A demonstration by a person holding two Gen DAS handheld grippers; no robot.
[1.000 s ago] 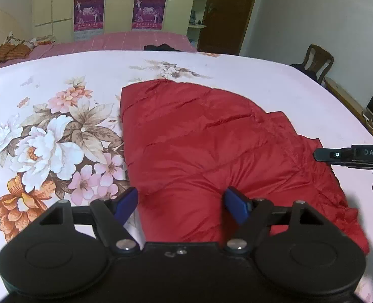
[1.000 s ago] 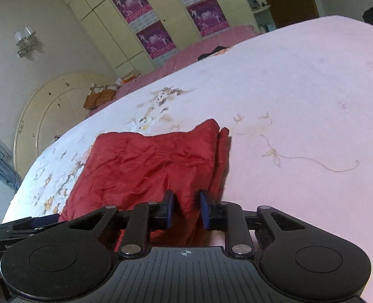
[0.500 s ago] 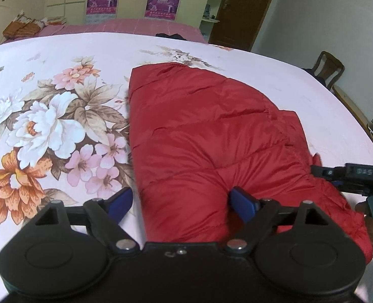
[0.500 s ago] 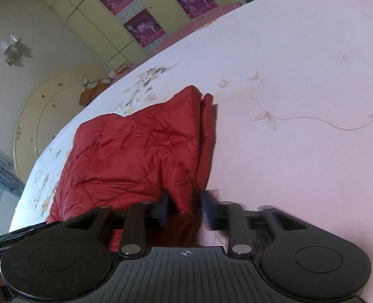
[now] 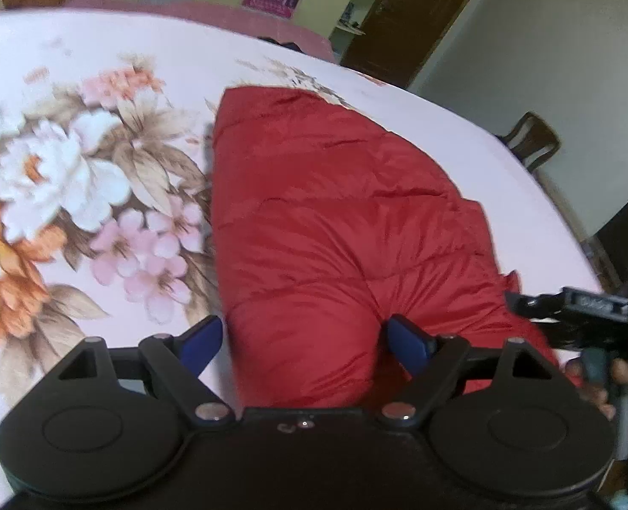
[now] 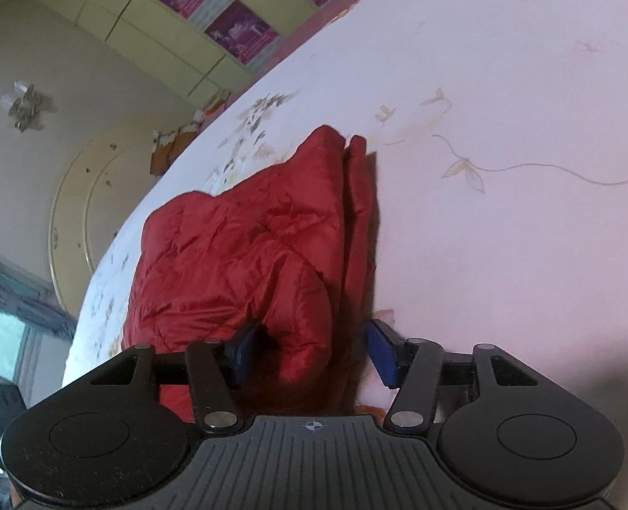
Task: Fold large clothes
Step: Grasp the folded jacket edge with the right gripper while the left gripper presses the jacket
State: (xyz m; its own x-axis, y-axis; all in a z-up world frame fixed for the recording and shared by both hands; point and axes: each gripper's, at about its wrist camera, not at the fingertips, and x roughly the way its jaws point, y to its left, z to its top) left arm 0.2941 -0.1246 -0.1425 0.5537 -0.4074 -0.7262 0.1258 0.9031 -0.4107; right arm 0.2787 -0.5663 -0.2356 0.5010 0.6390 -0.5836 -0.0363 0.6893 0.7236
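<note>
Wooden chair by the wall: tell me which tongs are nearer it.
Right. The right tongs sit at the red jacket's edge on the wooden chair's side of the bed; the left tongs straddle the jacket's opposite end, farther away.

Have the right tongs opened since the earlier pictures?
Yes. The right tongs have just been opening: their blue pads, earlier pinching the red jacket, now stand apart around its edge on the bedsheet.

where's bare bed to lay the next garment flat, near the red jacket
Free: the plain pink sheet right of the folded red quilted jacket in the right wrist view. The flowered sheet on its other side is also bare. Crowded: the jacket's near edge, where both grippers' fingers straddle it.
</note>
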